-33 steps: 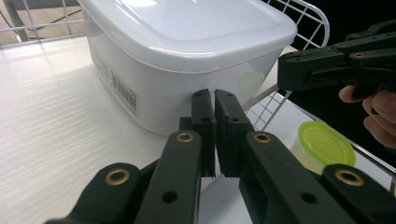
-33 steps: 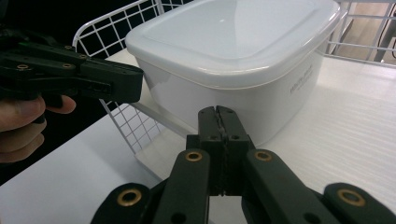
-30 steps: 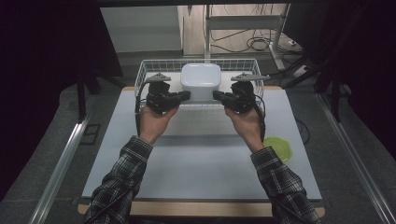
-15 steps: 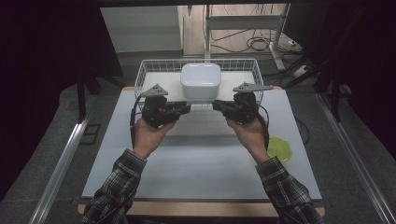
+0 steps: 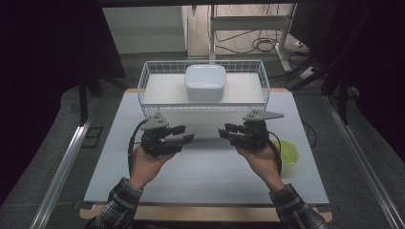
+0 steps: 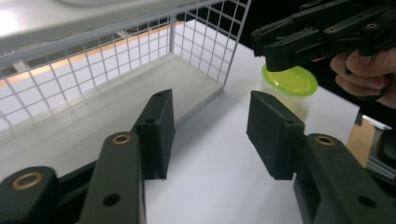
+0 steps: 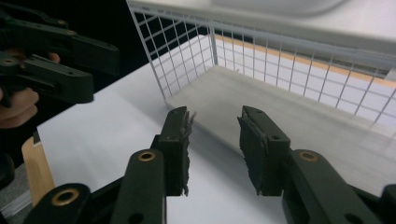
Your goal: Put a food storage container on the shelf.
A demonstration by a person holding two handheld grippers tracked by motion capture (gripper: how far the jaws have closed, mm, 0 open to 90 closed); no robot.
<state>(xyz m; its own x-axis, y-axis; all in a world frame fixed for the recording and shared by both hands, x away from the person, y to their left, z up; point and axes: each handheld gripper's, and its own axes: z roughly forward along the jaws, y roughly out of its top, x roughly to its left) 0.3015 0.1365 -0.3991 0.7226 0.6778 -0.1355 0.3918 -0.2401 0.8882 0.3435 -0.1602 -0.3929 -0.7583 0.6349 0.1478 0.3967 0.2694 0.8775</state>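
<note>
A white wire basket (image 5: pixel 205 99) stands at the back of the table with a white lidded box (image 5: pixel 205 82) inside it. My left gripper (image 5: pixel 185 133) hovers in front of the basket, pointing right. Its jaws have just been opening, and in the left gripper view (image 6: pixel 210 107) nothing lies between them. My right gripper (image 5: pixel 225 132) faces it from the right, pointing left. Its jaws have also just been opening, and in the right gripper view (image 7: pixel 215 121) the gap is empty. Each gripper appears in the other's camera: right gripper (image 6: pixel 261 50), left gripper (image 7: pixel 105 70).
A cup with a green lid (image 5: pixel 286 151) stands on the white table (image 5: pixel 210 171) just right of my right hand, also seen as the green-lidded cup (image 6: pixel 289 81). Dark floor, metal rails and cables surround the table.
Both hands have drawn back from the basket's front toward the person and sunk lower. Both pairs of jaws went from shut to open. Basket and box stayed put.
</note>
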